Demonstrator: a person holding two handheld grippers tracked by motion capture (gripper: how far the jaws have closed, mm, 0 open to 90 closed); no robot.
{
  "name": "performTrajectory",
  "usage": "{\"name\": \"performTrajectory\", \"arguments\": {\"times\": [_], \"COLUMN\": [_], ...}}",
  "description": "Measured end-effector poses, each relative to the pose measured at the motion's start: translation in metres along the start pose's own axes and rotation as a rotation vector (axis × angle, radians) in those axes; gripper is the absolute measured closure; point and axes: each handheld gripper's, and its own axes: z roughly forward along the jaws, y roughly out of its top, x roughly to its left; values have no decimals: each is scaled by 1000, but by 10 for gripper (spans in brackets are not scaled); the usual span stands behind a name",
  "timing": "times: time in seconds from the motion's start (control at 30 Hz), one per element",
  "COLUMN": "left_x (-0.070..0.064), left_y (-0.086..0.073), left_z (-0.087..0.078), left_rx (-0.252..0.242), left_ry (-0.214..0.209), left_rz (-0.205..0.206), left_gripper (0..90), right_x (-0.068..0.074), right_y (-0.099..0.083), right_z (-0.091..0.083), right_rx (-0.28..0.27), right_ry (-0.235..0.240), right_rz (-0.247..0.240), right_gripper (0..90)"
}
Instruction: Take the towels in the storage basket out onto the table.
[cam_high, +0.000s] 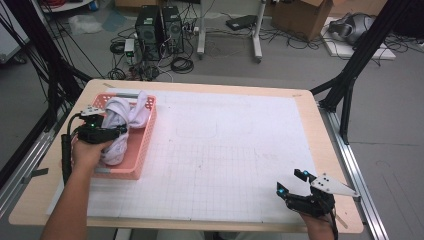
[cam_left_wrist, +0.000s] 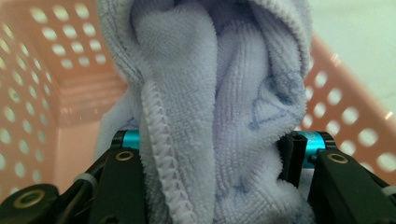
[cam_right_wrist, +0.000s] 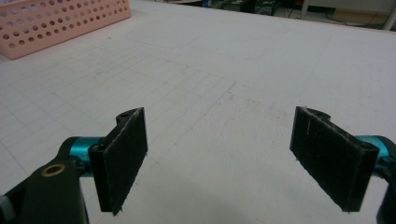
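Observation:
A pale lilac terry towel (cam_high: 126, 114) lies bunched in a pink perforated basket (cam_high: 145, 142) at the table's left. My left gripper (cam_high: 108, 132) reaches into the basket from the near side and stands open. In the left gripper view the towel (cam_left_wrist: 219, 93) hangs in thick folds between the wide-apart jaws of the left gripper (cam_left_wrist: 210, 156), covering the left pad. The basket wall (cam_left_wrist: 42, 74) rises behind it. My right gripper (cam_high: 290, 181) rests near the table's front right corner, open, with nothing between its fingers. In its own view the right gripper (cam_right_wrist: 219, 161) hovers over bare gridded mat.
A white gridded mat (cam_high: 225, 150) covers most of the wooden table (cam_high: 320, 125). The basket (cam_right_wrist: 56, 21) stands far off to the left in the right gripper view. Beyond the table are computer towers (cam_high: 160, 30), cables, a cardboard box (cam_high: 305, 17) and black frame legs (cam_high: 350, 85).

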Motion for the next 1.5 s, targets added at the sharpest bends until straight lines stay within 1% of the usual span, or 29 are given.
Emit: {"name": "performTrajectory", "arguments": {"times": [0.03, 0.07, 0.1, 0.17, 0.2, 0.23, 0.37, 0.4, 0.43, 0.47, 0.5, 0.6, 0.7, 0.73, 0.77, 0.87, 0.97, 1.07, 1.1, 1.13, 1.23, 1.27, 1.3, 1.33, 1.37, 1.4, 1.43, 1.47, 1.5], "left_x": [0, 1, 1, 1, 1, 1, -1, -3, -3, -4, -4, -8, -10, -13, -13, -21, -25, -38, -38, -46, -54, -62, -62, -72, -72, -81, -81, -91, -91], "left_y": [1, 2, 2, 3, 4, 4, 6, 7, 7, 7, 7, 9, 10, 12, 12, 17, 20, 25, 25, 28, 30, 33, 33, 36, 36, 39, 39, 41, 41], "left_z": [-2, -8, -8, -14, -20, -20, -31, -35, -35, -39, -39, -44, -45, -48, -48, -52, -54, -56, -56, -55, -55, -54, -54, -53, -53, -50, -50, -47, -47], "left_rx": [-22, -79, -79, -127, -188, -188, -299, -340, -340, -378, -378, -438, -465, -494, -494, -543, -562, -585, -585, -598, -601, -606, -606, -607, -607, -605, -605, -605, -605], "left_ry": [-1, -12, -12, -20, -30, -30, -56, -73, -73, -85, -85, -123, -146, -163, -163, -207, -233, -281, -281, -310, -338, -367, -367, -391, -391, -414, -414, -434, -434], "left_rz": [-4, -13, -13, -17, -20, -20, 16, 26, 26, 38, 38, 54, 59, 67, 67, 71, 76, 97, 97, 105, 127, 143, 143, 154, 154, 164, 164, 178, 178], "left_gripper": [517, 518, 518, 518, 518, 519, 518, 518, 518, 517, 517, 517, 516, 516, 516, 517, 518, 518, 518, 518, 518, 517, 517, 516, 515, 514, 514, 513, 514], "right_x": [0, 0, 0, 0, -1, -1, -1, 0, 0, 0, 0, 0, 0, 0, 0, 0, 0, 0, 0, 1, 1, 1, 1, 1, 1, 1, 1, 1, 1], "right_y": [0, 0, 0, 0, 0, 0, 0, 0, 0, 0, 0, 0, 0, 0, 0, 0, 0, 1, 1, 1, 1, 1, 1, 1, 1, 1, 1, 1, 1], "right_z": [0, 0, 0, 0, 0, 0, 0, 0, 0, 0, 0, 0, 0, 0, 0, 0, 0, 0, 0, 0, -1, -1, -1, 0, 0, 0, 0, 0, 0], "right_rx": [1, -1, -1, -2, -1, -1, -1, -1, -1, 0, 0, -3, -3, -8, -8, -4, -2, -8, -8, -10, -13, -13, -13, -14, -14, -12, -12, -11, -11], "right_ry": [0, 0, 0, -1, -2, -2, -3, -2, -2, -3, -3, -2, -3, -5, -5, -4, -4, -3, -3, -2, -1, -1, -1, -1, -1, 2, 2, 1, 1], "right_rz": [0, -1, -1, -3, -2, -2, 0, 0, 0, 3, 3, 0, -1, -3, -3, 0, -1, -1, -1, -2, -3, -3, -3, -3, -3, -3, -3, -4, -4], "right_gripper": [178, 178, 178, 178, 178, 178, 178, 178, 178, 178, 178, 178, 178, 178, 178, 178, 178, 178, 178, 178, 178, 178, 178, 178, 178, 178, 178, 178, 178]}}
